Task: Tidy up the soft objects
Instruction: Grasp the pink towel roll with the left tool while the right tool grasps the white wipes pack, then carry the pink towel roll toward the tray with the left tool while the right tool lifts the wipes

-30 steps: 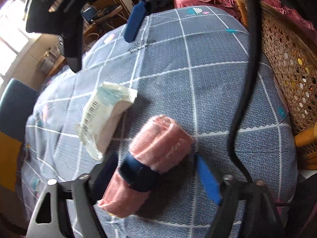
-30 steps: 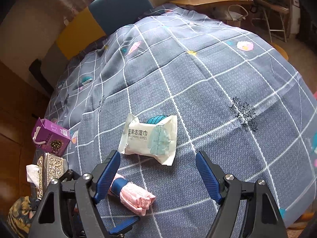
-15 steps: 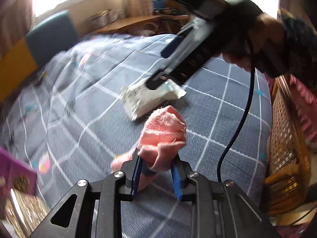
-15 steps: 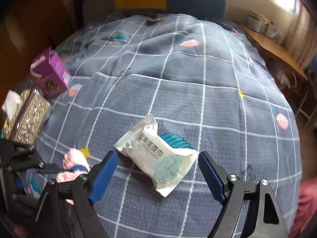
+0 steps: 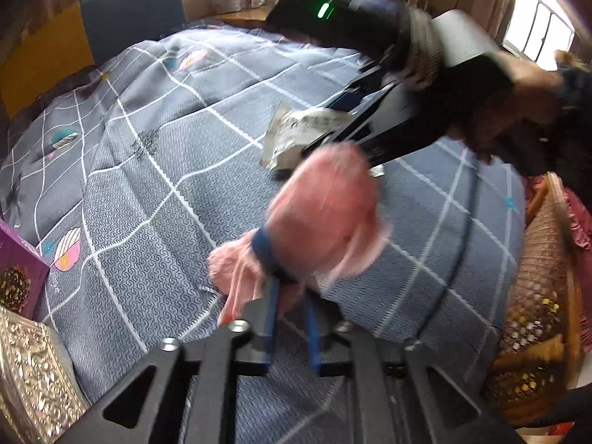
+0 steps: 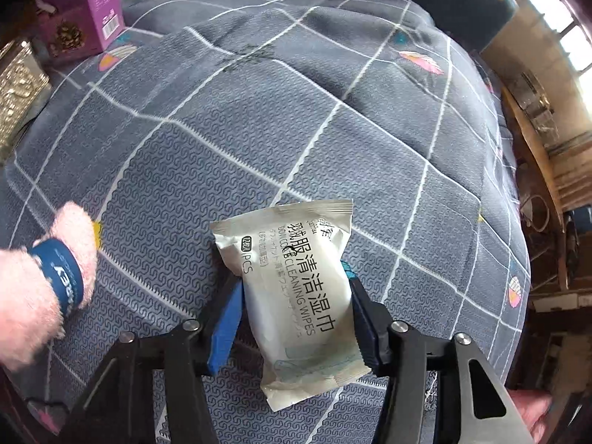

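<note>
My left gripper [image 5: 288,292] is shut on a rolled pink towel [image 5: 325,214] with a blue band, held lifted above the grey checked cloth [image 5: 148,192]. The towel also shows at the left edge of the right wrist view [image 6: 48,281]. My right gripper [image 6: 296,288] has its blue fingers [image 6: 225,318] against both sides of a white pack of wet wipes [image 6: 299,296] lying on the cloth. The pack also shows in the left wrist view [image 5: 299,133], partly behind the towel and the right gripper's body.
A purple box [image 6: 85,7] and a shiny silver tissue box [image 5: 33,377] stand at the cloth's edge. A wicker basket [image 5: 536,296] is at the right in the left wrist view. A blue chair back [image 5: 133,11] stands beyond the cloth.
My left gripper closed on the pink towel and lifted it off the cloth. My right gripper came down over the wipes pack and its fingers closed in on its sides.
</note>
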`<state>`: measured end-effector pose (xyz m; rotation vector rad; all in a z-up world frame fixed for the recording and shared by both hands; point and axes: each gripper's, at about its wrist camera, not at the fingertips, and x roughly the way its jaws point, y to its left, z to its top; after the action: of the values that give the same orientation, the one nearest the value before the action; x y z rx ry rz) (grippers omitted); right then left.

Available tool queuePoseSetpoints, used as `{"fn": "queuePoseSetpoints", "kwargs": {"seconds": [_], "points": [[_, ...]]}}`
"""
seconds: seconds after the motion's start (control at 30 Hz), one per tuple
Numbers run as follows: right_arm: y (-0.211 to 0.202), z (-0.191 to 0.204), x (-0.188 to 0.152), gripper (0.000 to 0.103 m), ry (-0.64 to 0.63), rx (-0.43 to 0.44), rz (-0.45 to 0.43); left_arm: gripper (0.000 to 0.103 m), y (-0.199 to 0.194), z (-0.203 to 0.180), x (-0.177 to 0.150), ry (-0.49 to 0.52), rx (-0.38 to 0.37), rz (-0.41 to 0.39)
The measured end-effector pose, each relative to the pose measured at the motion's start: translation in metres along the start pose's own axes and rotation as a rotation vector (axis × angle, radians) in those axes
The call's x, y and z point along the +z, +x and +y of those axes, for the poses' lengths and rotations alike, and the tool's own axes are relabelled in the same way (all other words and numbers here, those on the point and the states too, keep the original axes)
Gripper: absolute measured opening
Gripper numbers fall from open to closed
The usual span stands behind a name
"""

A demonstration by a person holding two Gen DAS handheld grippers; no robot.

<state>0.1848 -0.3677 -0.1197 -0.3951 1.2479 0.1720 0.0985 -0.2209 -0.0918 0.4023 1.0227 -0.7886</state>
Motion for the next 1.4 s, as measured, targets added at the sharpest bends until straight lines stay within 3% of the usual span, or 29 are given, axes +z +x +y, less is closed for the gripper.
{"fn": "queuePoseSetpoints", "kwargs": {"seconds": [0.07,0.13,0.23,0.27,0.33,0.37,0.4,0.53,0.63,0.8,1.0,1.07,1.4], "points": [[-0.006,-0.005,-0.003,0.046,0.058,0.009,-0.015,0.003,0.004,0.015,0.0,-0.085,-0.076,0.004],[-0.012,-0.013,-0.009,0.046,0.141,0.004,-0.029,0.003,0.001,0.025,-0.001,-0.132,-0.105,0.0],[-0.019,-0.022,-0.02,0.046,0.248,0.044,-0.056,0.004,-0.013,0.026,-0.002,-0.094,-0.097,-0.02],[-0.017,-0.025,-0.022,0.046,0.284,0.05,-0.05,0.011,-0.018,0.024,-0.001,-0.07,-0.087,-0.031],[-0.01,-0.027,-0.028,0.046,0.341,0.037,-0.035,0.029,-0.026,0.014,0.004,0.007,0.028,-0.053],[-0.008,-0.03,-0.031,0.046,0.371,0.036,-0.045,0.033,-0.028,0.007,0.006,0.068,0.059,-0.061],[-0.008,-0.033,-0.034,0.046,0.406,0.049,-0.066,0.036,-0.029,-0.001,0.009,0.121,0.071,-0.064],[-0.007,-0.043,-0.044,0.046,0.503,0.093,-0.122,0.067,-0.02,-0.032,0.021,0.328,0.113,-0.038],[-0.006,-0.045,-0.045,0.046,0.525,0.116,-0.129,0.067,-0.002,-0.053,0.031,0.455,0.155,-0.011],[-0.003,-0.046,-0.046,0.047,0.541,0.162,-0.107,0.067,0.029,-0.062,0.041,0.568,0.184,0.034],[0.002,-0.04,-0.046,0.049,0.53,0.169,-0.076,0.059,0.061,-0.06,0.039,0.628,0.139,0.13],[0.005,-0.038,-0.043,0.049,0.524,0.164,-0.068,0.041,0.062,-0.057,0.035,0.598,0.108,0.133],[0.018,-0.033,-0.038,0.051,0.526,0.176,-0.049,0.037,0.021,-0.015,0.048,0.326,0.006,0.119]]}}
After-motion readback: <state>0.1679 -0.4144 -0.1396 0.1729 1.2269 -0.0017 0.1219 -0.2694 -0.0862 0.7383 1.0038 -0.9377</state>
